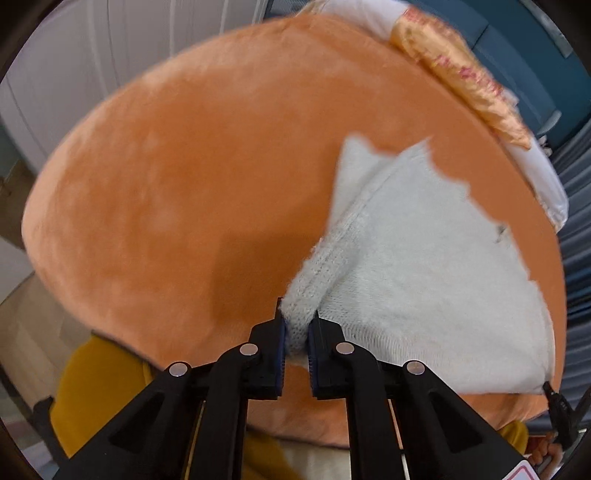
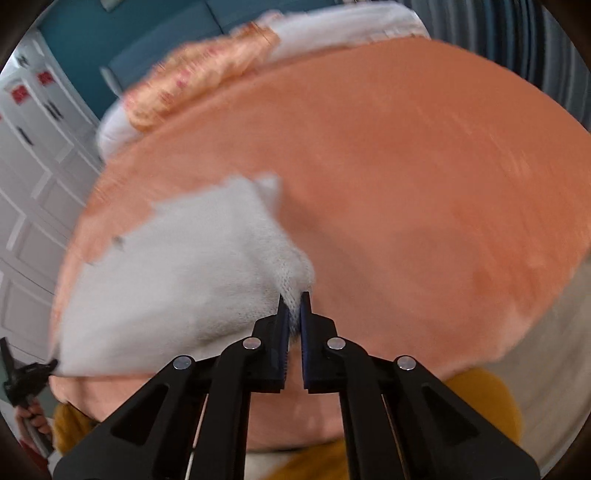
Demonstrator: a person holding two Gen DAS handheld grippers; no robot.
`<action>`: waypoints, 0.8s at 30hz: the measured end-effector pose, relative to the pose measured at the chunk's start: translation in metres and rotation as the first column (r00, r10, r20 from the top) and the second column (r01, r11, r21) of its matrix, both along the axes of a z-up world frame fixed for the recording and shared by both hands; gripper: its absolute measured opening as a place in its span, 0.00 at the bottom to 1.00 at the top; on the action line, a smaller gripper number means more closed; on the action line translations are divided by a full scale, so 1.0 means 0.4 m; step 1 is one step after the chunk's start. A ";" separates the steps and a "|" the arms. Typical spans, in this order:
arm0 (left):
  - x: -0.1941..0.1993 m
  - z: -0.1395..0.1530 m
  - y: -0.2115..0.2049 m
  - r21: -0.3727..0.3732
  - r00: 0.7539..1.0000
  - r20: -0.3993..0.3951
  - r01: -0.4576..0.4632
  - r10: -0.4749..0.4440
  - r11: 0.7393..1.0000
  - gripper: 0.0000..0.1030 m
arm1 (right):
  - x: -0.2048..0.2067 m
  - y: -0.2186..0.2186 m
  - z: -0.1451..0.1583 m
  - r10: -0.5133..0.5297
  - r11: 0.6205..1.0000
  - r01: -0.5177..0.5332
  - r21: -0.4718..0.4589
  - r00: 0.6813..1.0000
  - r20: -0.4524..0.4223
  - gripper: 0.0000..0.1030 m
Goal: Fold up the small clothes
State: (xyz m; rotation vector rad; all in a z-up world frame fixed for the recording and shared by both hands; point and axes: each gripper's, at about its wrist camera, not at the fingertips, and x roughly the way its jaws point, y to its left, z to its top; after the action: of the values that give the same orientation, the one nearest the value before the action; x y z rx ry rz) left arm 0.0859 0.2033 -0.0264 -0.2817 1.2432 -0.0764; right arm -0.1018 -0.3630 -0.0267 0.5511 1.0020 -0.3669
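Observation:
A small white knitted garment [image 1: 417, 266] lies on an orange plush surface [image 1: 192, 184]. My left gripper [image 1: 297, 325] is shut on the ribbed near-left corner of the garment. In the right wrist view the same white garment [image 2: 177, 273] spreads to the left, and my right gripper [image 2: 294, 306] is shut on its near-right corner. The tip of the other gripper shows at the garment's far corner in each view, the right gripper [image 1: 550, 391] at lower right and the left gripper [image 2: 48, 365] at lower left. The cloth hangs stretched between the two grips.
A folded gold-patterned cloth [image 1: 461, 77] on white fabric [image 1: 543, 177] lies at the far edge of the orange surface. Mustard yellow fabric [image 1: 103, 384] sits below the near edge. White panelled doors [image 2: 33, 192] and a teal wall [image 2: 96, 33] stand behind.

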 end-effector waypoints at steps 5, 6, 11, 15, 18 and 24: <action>-0.021 -0.009 -0.039 0.059 1.000 0.015 0.003 -0.004 0.998 0.16 | 0.032 0.032 -0.047 0.043 0.999 -0.044 -0.013 0.996 -0.077 0.06; -0.020 0.013 -0.045 0.060 1.000 0.029 -0.002 0.000 0.998 0.18 | 0.038 0.034 -0.028 0.051 0.999 -0.052 -0.010 0.997 -0.054 0.10; 0.012 0.170 -0.078 -0.004 0.972 0.235 0.005 -0.004 1.000 0.61 | 0.128 0.038 0.098 0.078 0.993 -0.070 -0.097 0.993 0.089 0.39; 0.158 0.181 -0.159 -0.030 0.962 0.263 0.081 -0.071 0.996 0.74 | 0.259 0.009 0.120 0.111 0.991 -0.099 -0.085 0.980 0.162 0.48; 0.268 0.107 -0.211 0.005 0.974 0.196 0.111 -0.110 0.994 0.74 | 0.371 0.003 0.080 0.122 0.990 -0.111 -0.088 0.984 0.133 0.52; 0.378 -0.038 -0.252 -0.030 0.994 0.040 0.101 -0.099 0.994 0.38 | 0.477 0.013 -0.031 0.153 0.988 -0.152 -0.020 0.988 0.035 0.06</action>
State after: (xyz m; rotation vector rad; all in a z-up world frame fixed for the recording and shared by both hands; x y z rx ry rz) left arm 0.2370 0.1024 -0.0416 -0.2441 1.2179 -0.1871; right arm 0.0888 -0.3579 -0.0392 0.4608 0.9977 -0.2285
